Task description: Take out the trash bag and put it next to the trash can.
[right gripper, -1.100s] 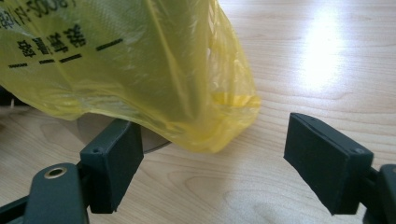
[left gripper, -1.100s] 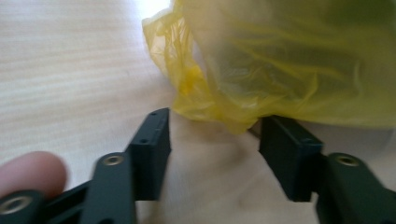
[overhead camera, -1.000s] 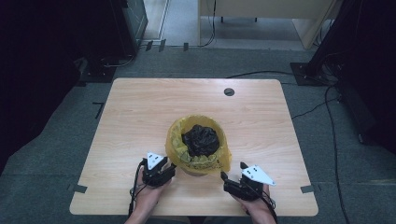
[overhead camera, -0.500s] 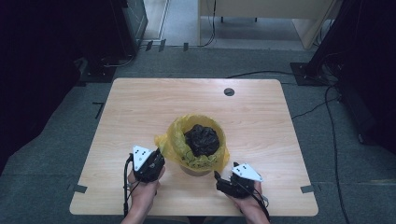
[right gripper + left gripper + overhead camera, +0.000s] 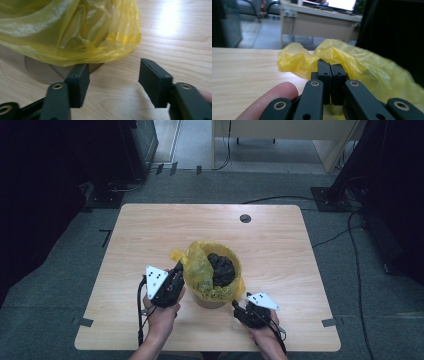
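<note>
A: From the high view, why is the left gripper at the yellow bag?
B: To lift its rim off the bin mid-bench.
A: Left gripper view?
B: Jaws closed, pinching the bag.
A: Right gripper view?
B: Jaws apart, low beside the bin, holding nothing.

Left gripper jaws pressed together right at the crumpled edge of a yellow plastic bag, a fingertip beside them at lower left, wooden table stretching left, blurred desk behind.
</note>
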A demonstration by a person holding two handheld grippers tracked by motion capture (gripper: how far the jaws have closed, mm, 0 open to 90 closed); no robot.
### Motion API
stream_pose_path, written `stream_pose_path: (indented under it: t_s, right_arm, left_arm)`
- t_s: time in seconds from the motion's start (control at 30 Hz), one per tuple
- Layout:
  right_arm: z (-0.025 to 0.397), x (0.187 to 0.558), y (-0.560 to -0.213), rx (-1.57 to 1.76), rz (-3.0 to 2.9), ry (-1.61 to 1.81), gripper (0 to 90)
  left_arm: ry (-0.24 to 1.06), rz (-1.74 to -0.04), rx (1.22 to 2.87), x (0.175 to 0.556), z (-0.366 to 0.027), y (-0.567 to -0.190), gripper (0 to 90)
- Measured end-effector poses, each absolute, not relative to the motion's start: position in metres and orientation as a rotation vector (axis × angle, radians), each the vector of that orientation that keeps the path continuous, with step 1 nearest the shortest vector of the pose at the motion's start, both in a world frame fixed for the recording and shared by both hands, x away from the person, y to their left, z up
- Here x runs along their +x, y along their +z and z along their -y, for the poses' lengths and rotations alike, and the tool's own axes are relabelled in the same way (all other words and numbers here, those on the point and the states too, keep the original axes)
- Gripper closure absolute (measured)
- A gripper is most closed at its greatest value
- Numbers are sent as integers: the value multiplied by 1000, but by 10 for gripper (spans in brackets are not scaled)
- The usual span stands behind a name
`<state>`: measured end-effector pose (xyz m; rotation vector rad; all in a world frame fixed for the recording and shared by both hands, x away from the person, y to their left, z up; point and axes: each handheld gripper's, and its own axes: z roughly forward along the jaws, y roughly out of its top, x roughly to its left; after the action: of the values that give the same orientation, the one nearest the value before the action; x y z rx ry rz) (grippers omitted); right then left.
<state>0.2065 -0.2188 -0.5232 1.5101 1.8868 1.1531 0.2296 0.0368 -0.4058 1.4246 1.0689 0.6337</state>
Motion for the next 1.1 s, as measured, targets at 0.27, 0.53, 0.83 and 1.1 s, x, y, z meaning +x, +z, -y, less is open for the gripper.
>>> stream_pose_path:
  t_s: [0.27,0.53,0.83,1.1]
  right_arm:
    - [211,209,-522,1439,-1855,1180,791]
    - [218,215,-507,1477,-1744,1240,900]
    - [231,211,-458,1403,-1495,1380,900]
    - [208,209,-420,1247,-1418,1517,900]
  left_arm:
    - [512,-1001,1445,227,-27,-407,897]
    - [517,-1010,1465,228,-33,-408,897]
    - [531,-1010,1455,228,-32,-406,899]
    - [540,-1000,1451,227,-32,-403,900]
